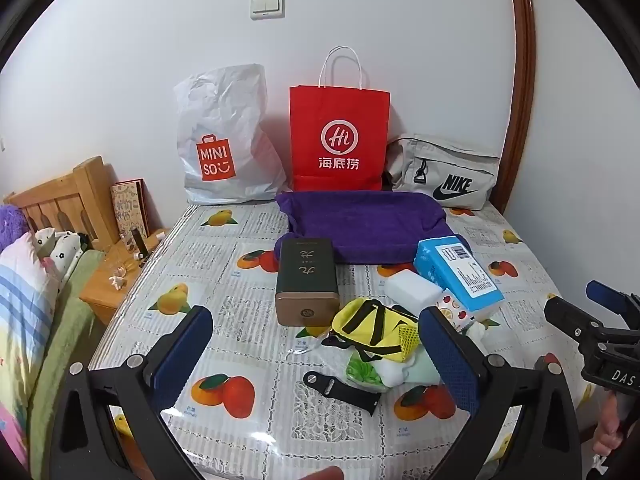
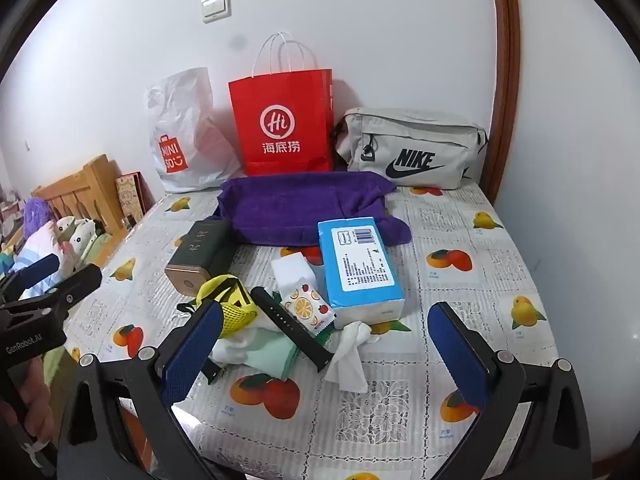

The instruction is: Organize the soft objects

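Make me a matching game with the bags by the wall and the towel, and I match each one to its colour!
Things:
1. Tall paper bag with handles
2. Crinkly plastic shopping bag
3. Zipped fabric pouch with a swoosh logo
4. Folded fluffy towel

Colours:
A. purple
B. beige
C. red
D. white

Pairs: 1-C, 2-D, 3-B, 4-A
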`<state>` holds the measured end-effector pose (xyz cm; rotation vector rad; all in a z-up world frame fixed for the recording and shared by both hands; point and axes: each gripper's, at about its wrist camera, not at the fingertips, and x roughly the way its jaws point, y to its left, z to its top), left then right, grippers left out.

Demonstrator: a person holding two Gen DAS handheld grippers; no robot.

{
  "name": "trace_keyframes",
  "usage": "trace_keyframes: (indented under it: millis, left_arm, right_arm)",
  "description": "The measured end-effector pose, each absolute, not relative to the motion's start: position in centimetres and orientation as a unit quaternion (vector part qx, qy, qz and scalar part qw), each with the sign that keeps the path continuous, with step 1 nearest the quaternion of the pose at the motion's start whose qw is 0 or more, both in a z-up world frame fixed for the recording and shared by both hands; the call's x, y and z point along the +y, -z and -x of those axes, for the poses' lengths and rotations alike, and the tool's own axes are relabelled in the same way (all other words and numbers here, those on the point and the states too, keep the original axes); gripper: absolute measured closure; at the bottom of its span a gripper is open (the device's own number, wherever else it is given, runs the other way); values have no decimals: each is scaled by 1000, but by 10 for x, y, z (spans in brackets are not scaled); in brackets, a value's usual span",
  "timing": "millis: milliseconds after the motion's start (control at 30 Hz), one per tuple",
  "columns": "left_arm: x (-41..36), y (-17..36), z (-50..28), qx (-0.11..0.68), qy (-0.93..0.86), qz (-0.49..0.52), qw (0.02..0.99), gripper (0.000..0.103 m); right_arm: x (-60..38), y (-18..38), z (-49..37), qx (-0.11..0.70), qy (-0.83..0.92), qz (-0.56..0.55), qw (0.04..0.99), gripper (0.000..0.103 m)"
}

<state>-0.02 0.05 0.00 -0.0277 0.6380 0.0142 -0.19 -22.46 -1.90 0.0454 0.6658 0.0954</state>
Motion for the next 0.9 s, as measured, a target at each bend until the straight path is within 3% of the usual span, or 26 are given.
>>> trace_keyframes:
  millis: [900]
  left_arm:
    - [-2, -16, 11, 307, -5, 13, 952, 0]
  right_arm:
    - [-229, 6, 15, 304, -52, -42, 950, 1]
